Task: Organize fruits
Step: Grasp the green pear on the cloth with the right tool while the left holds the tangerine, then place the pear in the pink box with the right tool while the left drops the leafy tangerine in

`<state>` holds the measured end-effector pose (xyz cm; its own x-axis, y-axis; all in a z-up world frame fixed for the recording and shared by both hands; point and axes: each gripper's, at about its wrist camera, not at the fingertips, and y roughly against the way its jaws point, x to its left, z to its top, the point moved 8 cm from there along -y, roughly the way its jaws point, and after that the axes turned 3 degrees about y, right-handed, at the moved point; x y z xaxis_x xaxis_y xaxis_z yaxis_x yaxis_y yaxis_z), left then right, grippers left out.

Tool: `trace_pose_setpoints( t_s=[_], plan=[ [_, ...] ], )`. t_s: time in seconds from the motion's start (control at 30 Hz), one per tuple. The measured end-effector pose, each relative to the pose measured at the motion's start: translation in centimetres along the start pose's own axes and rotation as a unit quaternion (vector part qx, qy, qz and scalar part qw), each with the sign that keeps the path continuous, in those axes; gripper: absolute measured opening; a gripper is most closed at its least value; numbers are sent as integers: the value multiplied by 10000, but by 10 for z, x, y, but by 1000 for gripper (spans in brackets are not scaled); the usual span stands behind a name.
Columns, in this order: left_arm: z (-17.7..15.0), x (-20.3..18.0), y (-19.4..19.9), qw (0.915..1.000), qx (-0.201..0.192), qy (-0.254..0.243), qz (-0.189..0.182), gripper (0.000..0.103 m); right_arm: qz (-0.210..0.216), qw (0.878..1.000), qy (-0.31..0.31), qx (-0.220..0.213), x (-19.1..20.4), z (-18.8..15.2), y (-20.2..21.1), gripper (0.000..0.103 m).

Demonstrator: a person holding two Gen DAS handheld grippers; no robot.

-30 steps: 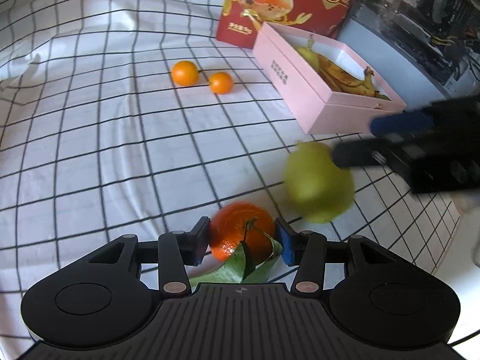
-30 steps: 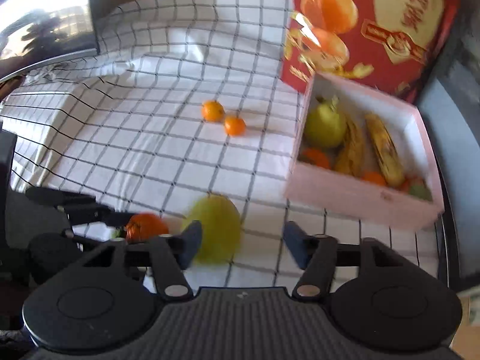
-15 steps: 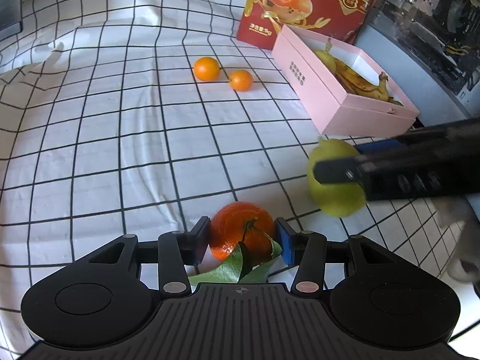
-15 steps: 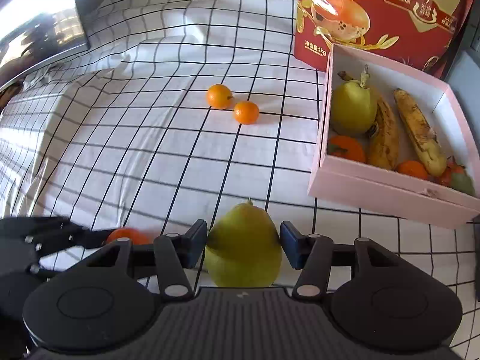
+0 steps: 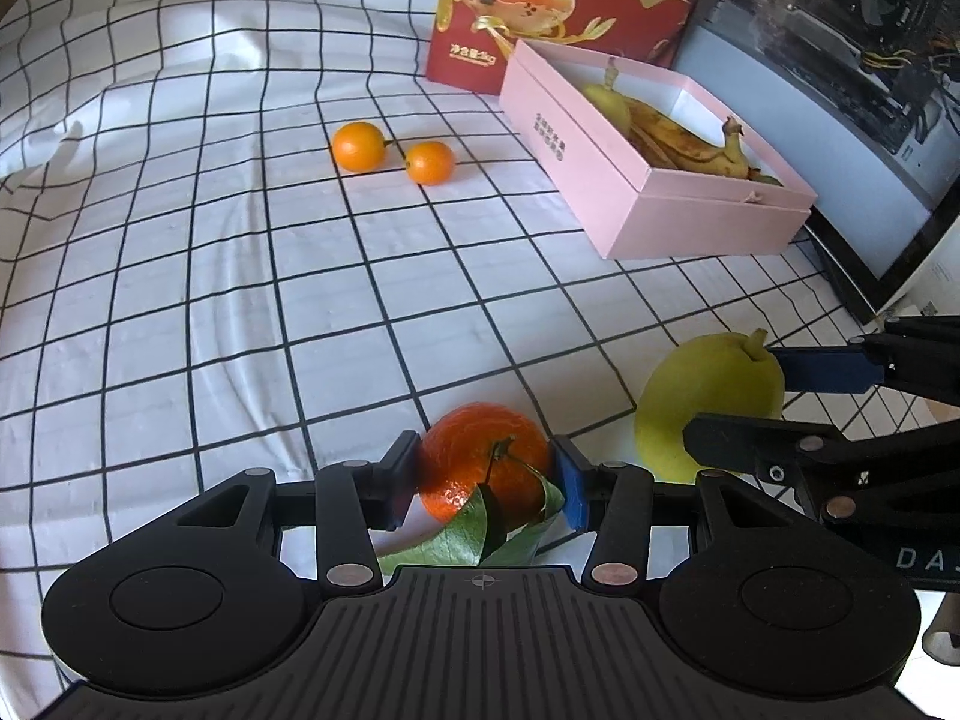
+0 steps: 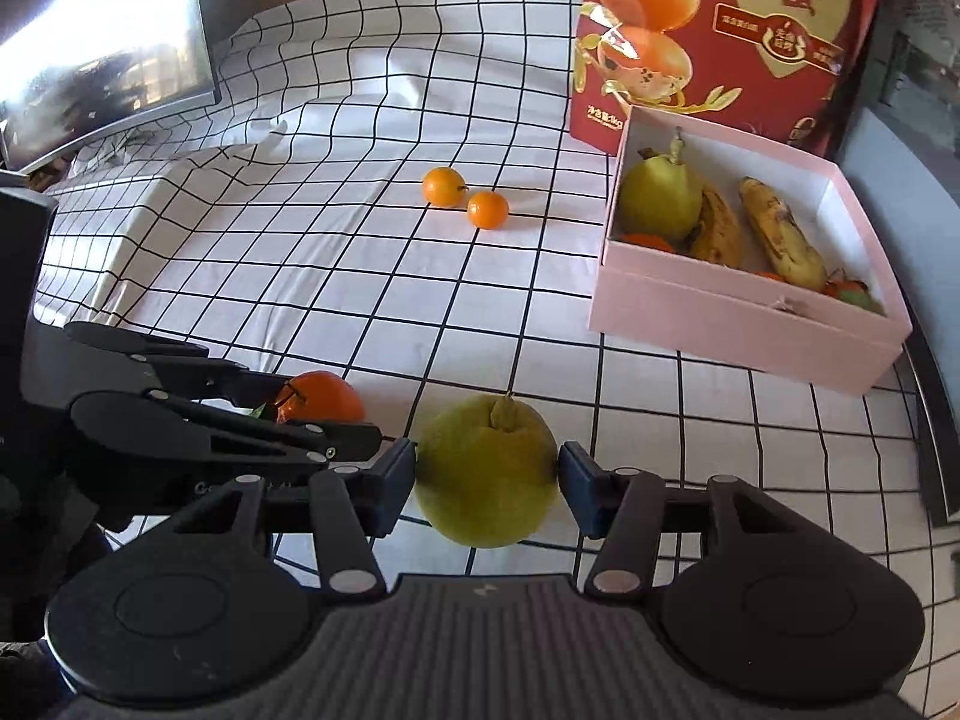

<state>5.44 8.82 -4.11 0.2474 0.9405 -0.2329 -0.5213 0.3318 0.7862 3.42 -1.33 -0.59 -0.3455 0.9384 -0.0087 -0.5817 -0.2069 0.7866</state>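
Right wrist: tongs (image 6: 487, 483) astride pear (image 6: 486, 471)

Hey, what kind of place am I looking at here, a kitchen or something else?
Probably not a kitchen: more likely a desk or table in a home or office, covered with a checked cloth. A monitor stands at one edge, and an open computer case sits behind the pink fruit box.

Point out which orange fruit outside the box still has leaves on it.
The big orange between the left tool's fingers has green leaves. The two small oranges farther off on the cloth are bare.
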Motion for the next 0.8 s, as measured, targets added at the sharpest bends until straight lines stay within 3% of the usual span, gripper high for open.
trace_pose_setpoints(
  t_s=[0.2, 0.47, 0.8],
  plan=[
    [-2, -1, 0, 9998, -57, -179, -49, 53, -145, 9999, 29, -60, 3, -6, 2, 53],
    [-5, -2, 3, 9994, -51, -321, -117, 52, -186, 9997, 54, -120, 6, -11, -4, 63],
    [-6, -1, 5, 9985, -70, -508, -196, 52, -305, 9986, 387, -182, 6, -20, -17, 63]
  ],
)
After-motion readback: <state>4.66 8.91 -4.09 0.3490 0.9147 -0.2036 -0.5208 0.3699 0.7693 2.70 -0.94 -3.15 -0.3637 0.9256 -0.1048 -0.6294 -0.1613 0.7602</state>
